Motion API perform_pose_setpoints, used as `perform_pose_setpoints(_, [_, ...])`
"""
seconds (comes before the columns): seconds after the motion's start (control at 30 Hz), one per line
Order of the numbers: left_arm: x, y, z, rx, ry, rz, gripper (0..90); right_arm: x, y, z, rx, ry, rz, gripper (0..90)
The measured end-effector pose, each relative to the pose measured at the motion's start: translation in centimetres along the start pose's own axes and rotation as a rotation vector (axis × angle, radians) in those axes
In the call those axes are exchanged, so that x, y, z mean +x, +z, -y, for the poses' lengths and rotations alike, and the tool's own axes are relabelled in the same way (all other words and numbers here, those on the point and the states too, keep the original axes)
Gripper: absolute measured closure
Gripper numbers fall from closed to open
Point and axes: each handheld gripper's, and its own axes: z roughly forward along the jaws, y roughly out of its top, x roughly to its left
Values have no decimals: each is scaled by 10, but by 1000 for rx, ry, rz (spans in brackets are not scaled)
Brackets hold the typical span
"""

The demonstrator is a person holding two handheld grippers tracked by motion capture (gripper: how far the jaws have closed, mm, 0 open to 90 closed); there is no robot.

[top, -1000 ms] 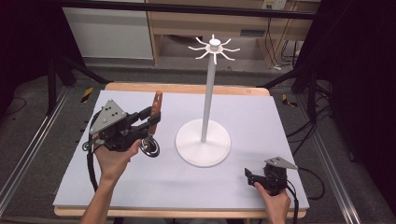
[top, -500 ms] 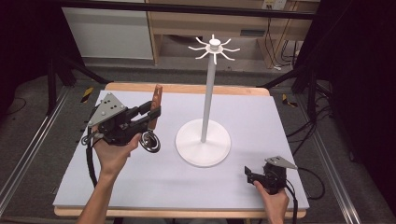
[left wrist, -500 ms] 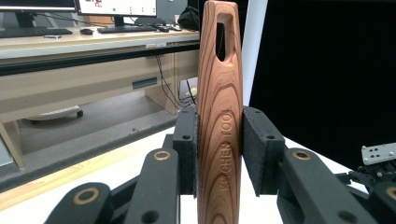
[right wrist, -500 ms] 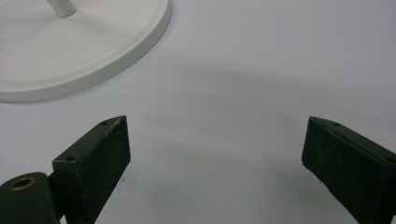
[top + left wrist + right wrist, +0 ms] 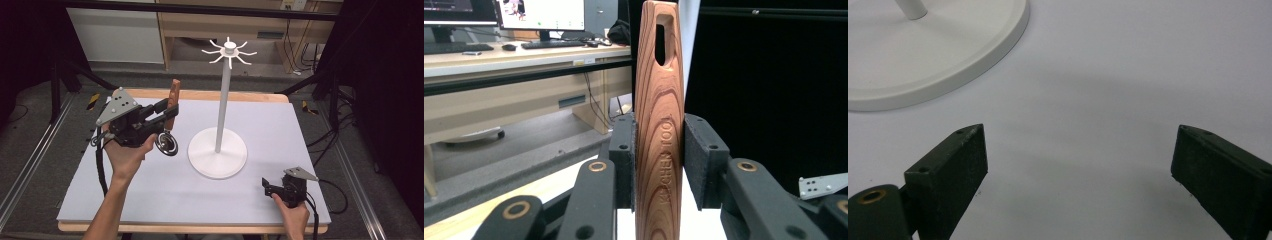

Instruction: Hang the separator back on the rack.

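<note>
the left hand-held gripper [image 5: 167,111] squeezes the wooden handle [image 5: 659,125] of a kitchen tool with a round metal end [image 5: 166,144]. it has gone up a bit since a moment ago, near the bench's [image 5: 125,200] left edge. next comes hanging it on the white stand [image 5: 226,100]. the right hand-held gripper [image 5: 1075,170] waits open, empty, by the bench's right front corner.

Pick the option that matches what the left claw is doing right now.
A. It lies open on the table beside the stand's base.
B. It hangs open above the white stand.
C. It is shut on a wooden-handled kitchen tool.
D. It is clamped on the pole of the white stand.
C: the left claw has both pads pressed on the wooden handle of the kitchen tool, held off the table and apart from the white stand.
</note>
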Motion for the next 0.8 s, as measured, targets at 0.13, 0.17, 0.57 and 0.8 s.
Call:
perform_pose_setpoints(0.13, [-5,6,-6,-10,4,15,677,-1,0,0,0,-15,5,85])
perform_pose_setpoints(0.17, [-5,6,-6,-10,4,15,677,-1,0,0,0,-15,5,85])
perform_pose_setpoints(0.57, [-15,22,-21,-10,32,31,677,-1,0,-1,0,-8,1,85])
perform_pose_setpoints(0.8, [-16,27,-32,-7,40,29,677,-2,0,-1,0,-10,2,86])
